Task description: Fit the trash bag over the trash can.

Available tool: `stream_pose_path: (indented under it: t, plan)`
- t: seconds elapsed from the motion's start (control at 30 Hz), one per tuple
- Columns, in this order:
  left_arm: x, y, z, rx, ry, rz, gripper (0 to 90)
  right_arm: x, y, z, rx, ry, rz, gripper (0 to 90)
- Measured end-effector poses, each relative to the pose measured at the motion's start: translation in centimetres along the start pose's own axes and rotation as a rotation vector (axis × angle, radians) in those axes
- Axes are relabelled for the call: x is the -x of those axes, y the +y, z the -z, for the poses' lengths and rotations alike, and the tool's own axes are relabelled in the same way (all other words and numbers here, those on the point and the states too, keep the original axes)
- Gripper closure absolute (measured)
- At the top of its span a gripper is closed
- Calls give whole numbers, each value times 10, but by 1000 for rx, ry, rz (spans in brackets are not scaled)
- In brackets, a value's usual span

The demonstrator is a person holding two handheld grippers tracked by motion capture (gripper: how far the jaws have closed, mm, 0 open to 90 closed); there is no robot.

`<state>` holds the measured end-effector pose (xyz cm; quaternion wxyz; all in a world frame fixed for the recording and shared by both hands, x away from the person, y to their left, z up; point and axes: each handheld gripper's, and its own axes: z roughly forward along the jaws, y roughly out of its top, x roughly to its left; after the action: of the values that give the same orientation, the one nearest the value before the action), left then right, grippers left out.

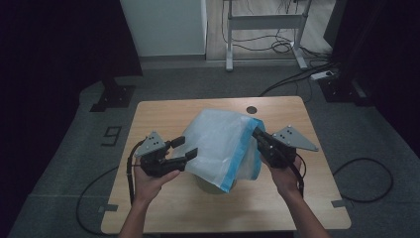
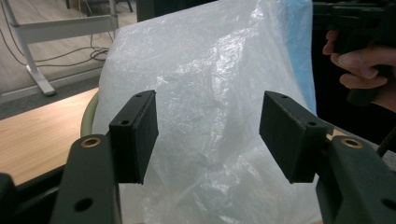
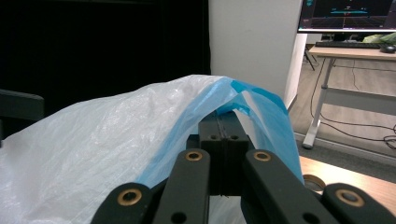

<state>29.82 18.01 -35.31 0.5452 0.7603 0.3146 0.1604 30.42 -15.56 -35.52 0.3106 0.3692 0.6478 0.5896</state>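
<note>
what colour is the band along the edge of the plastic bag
Light blue; the rest of the plastic bag is translucent white. The band shows best in the high view.

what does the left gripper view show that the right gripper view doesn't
The left gripper view shows the left claw with its jaws wide apart and nothing between them, the pale green rim behind the bag, and the person's other hand. The right gripper view shows the right claw shut on the blue edge band, plus a monitor. Both share the white plastic bag and the wooden table.
</note>
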Motion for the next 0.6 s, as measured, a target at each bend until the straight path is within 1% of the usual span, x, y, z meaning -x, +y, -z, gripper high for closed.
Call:
stream_pose_path:
  t: [0.17,0.23,0.33,0.4,0.43,0.53,0.6]
  plan:
    - [-2,2,-9,-19,24,2,381,-2,0,-2,1,5,4,894]
    - [-2,4,-13,-24,23,1,392,-3,0,-3,1,7,4,894]
    - [0,7,-19,-44,30,-13,419,-4,0,-4,3,10,4,894]
    - [1,7,-22,-59,31,-22,467,-5,0,-4,7,14,6,894]
    - [1,8,-25,-71,25,-28,492,-5,0,-4,7,15,6,894]
    - [1,8,-27,-79,14,-31,630,-6,1,-5,9,19,8,894]
    - [1,8,-30,-94,8,-30,682,-6,1,-5,10,21,7,894]
